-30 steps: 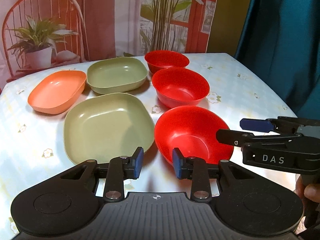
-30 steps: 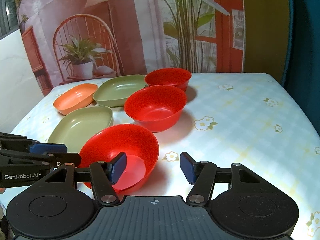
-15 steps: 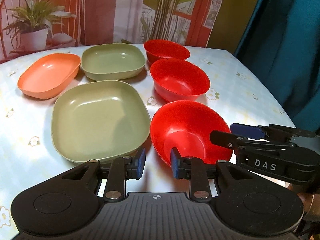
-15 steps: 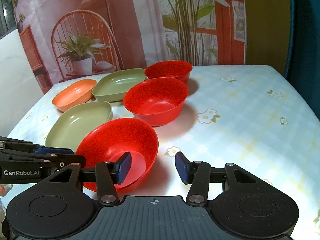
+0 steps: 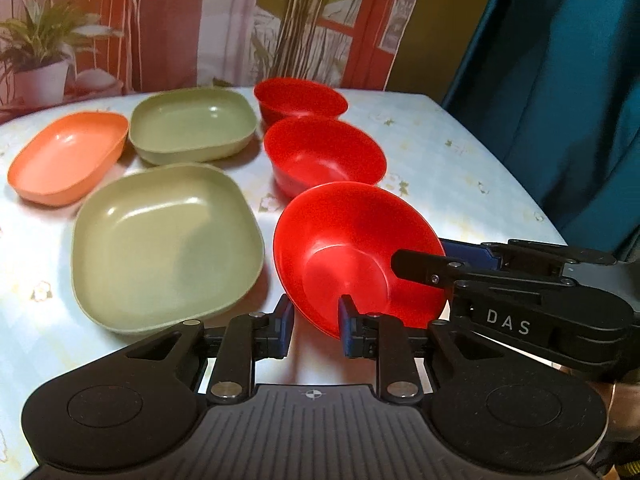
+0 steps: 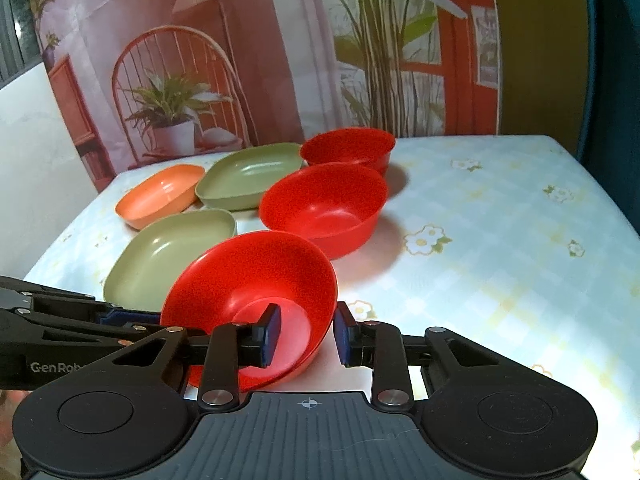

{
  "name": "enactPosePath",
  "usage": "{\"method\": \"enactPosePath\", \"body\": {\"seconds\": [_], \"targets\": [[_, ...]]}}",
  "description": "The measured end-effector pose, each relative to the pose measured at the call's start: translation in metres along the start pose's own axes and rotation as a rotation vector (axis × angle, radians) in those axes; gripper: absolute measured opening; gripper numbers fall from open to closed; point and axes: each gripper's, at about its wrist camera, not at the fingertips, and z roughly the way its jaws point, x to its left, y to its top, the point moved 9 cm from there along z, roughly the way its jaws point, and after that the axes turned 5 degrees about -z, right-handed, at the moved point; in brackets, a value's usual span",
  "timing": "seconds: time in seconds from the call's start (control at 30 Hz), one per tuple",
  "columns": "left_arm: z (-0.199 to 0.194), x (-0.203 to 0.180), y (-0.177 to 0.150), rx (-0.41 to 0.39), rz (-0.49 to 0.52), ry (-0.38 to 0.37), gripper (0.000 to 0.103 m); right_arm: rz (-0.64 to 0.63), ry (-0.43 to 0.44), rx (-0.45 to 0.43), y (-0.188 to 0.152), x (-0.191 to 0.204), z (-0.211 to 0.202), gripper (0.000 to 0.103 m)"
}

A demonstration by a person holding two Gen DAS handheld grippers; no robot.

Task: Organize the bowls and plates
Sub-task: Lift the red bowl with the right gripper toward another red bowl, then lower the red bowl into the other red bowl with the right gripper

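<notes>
Bowl nearest the worktop's front edge, a large red one (image 5: 352, 256), sits tilted, its far rim raised over the middle red bowl (image 5: 324, 156). Right gripper (image 6: 307, 334) has this near bowl's rim between its fingers: one pad inside the bowl, the other outside against the wall, gap narrow. Whether the pads press hard on the rim, cannot tell for certain, but they bracket it closely. Left gripper (image 5: 314, 326) is at the same bowl's near-left rim; fingers partly open, the rim's lower edge lying between the pads, contact unclear.

Behind, in a row toward the worktop's back edge: middle red bowl, then a smaller far red bowl (image 5: 300, 98), both upright. Left of the row: large green square plate (image 5: 166, 244) near the front, second green plate (image 5: 194, 124) behind it, orange oval dish (image 5: 66, 156) toward the left edge. All rest on the floral-cloth worktop (image 6: 500, 248), each separate, none stacked.
</notes>
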Motion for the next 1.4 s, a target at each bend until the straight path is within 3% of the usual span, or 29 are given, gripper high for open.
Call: {"method": "enactPosePath", "body": {"seconds": [0.47,0.83,1.4], "targets": [[-0.023,-0.007,0.020,-0.073,0.034,-0.003,0.025,-0.012,0.001,-0.055,0.025,0.000,-0.019,0.027],[-0.037,-0.013,0.055,-0.156,0.052,-0.005,0.025,-0.033,0.006,-0.103,0.060,-0.001,-0.029,0.027],[-0.011,-0.009,0.086,-0.153,0.042,-0.011,0.025,-0.034,-0.003,-0.107,0.091,-0.019,-0.002,0.027]]}}
